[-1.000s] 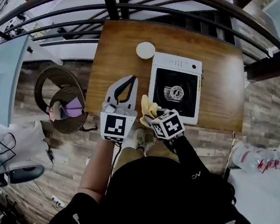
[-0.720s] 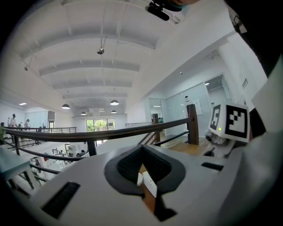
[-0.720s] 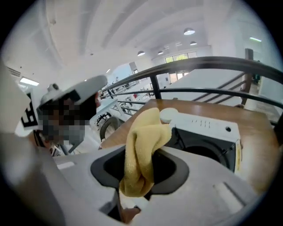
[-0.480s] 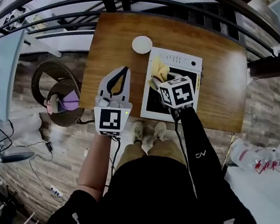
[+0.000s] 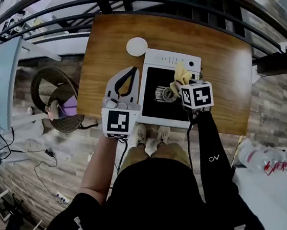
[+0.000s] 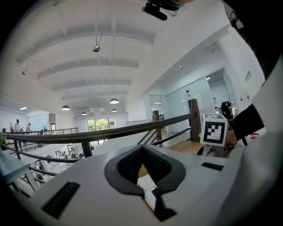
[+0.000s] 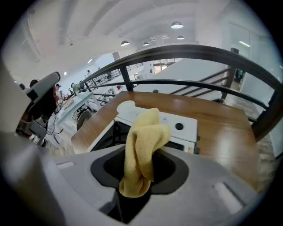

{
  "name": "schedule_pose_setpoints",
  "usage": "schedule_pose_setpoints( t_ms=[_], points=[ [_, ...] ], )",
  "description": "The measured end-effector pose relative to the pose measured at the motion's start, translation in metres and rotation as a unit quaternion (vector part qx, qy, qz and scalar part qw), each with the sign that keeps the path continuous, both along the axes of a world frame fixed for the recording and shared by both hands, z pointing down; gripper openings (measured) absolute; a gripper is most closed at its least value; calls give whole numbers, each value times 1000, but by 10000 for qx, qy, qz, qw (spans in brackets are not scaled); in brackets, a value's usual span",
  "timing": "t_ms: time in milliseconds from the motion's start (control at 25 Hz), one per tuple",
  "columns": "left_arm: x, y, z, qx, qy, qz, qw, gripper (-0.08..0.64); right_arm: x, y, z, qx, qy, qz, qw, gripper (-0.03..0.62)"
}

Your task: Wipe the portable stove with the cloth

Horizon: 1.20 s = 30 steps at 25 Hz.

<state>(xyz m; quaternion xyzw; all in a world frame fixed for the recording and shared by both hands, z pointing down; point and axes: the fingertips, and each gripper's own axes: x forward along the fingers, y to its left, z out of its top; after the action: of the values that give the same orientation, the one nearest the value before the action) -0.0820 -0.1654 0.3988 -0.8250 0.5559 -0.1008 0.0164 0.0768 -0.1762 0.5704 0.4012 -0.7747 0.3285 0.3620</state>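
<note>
The portable stove [image 5: 153,95], white with a black top and a round burner, lies on the wooden table [image 5: 110,41]. My right gripper [image 5: 180,83] is shut on a bunched yellow cloth [image 5: 181,73] and hangs over the stove's far right part, near the control strip. In the right gripper view the cloth [image 7: 143,141] stands up from the right gripper [image 7: 135,190], with the stove [image 7: 183,126] beyond it. My left gripper [image 5: 133,70] hovers just left of the stove, shut with nothing in it. The left gripper [image 6: 148,190] points at the railing.
A white round disc [image 5: 136,46] rests on the table by the stove's far left corner. Black railing bars [image 5: 196,9] run along the table's far side. A round chair [image 5: 57,99] stands on the floor at left, and plastic bags [image 5: 267,162] lie at right.
My right gripper has carried the cloth from the table's near edge onto the stove, then across it toward the far right. The left gripper has hardly moved.
</note>
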Motion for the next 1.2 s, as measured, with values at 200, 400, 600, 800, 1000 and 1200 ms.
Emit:
schedule_pose_setpoints(
  t_ms=[200,400,600,800,1000,1200],
  points=[
    [22,-8,-1,34,40,243,9997,7,67,3,0,38,422,523,9977,121],
    [32,-15,-4,79,64,386,9992,8,72,-2,-23,392,204,596,9972,121],
    [21,-10,-3,67,38,280,9996,8,15,-1,-56,710,-325,163,9968,121],
    [-6,4,-5,7,-14,-29,10000,8,-68,10,-67,825,-779,-486,9924,121],
    [-27,24,-5,-44,-4,-264,9996,8,-136,47,-50,455,-938,-1187,9874,123],
    [-39,33,6,-149,-97,-376,9991,8,-154,67,-19,85,-789,-1399,9870,123]
  ],
)
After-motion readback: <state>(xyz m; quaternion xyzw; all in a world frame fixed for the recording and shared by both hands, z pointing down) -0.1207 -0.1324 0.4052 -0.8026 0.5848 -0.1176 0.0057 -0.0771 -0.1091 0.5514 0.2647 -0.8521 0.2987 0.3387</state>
